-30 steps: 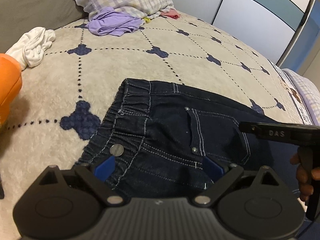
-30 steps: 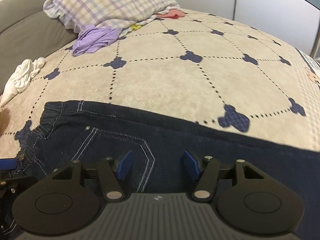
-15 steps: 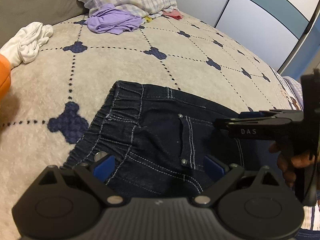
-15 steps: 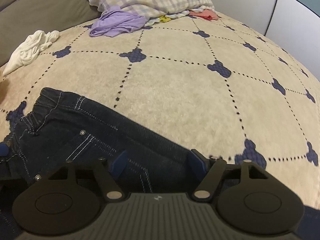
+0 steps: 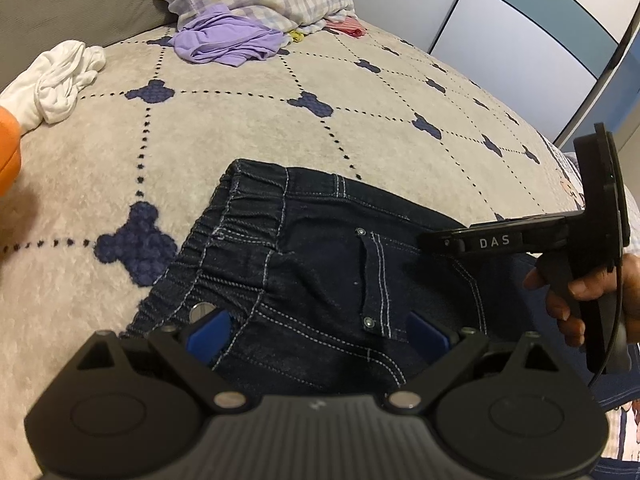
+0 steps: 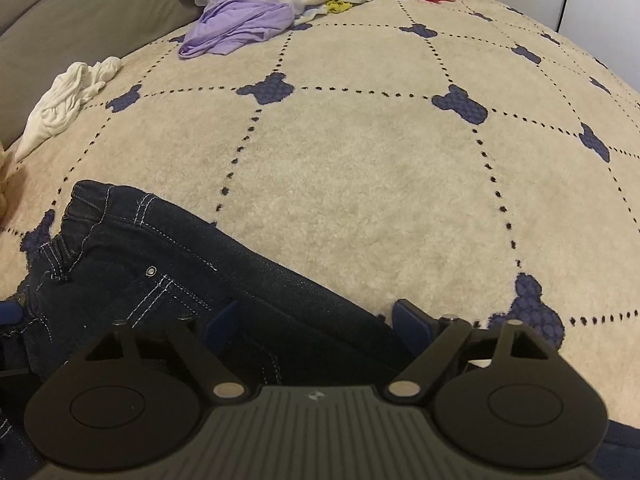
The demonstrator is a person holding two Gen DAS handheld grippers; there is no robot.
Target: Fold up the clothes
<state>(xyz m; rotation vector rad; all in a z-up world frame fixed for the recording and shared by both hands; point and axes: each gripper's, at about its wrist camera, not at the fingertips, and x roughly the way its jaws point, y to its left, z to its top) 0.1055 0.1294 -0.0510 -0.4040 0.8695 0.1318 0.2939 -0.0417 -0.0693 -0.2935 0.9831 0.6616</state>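
The dark jeans (image 5: 320, 272) are laid flat on the beige blanket (image 5: 240, 140), waistband to the left. The right gripper (image 6: 316, 324) has been slid along the far edge of the jeans since a second ago, and its jaws are being opened wide; denim lies under them, but nothing is pinched. The left gripper (image 5: 316, 328) is kept open over the waistband, holding nothing. It looks like the cloth was just let go, so a new grab is likely needed for the next fold. The leg ends are cut off from view. The fingertips are partly hidden by the gripper bodies.
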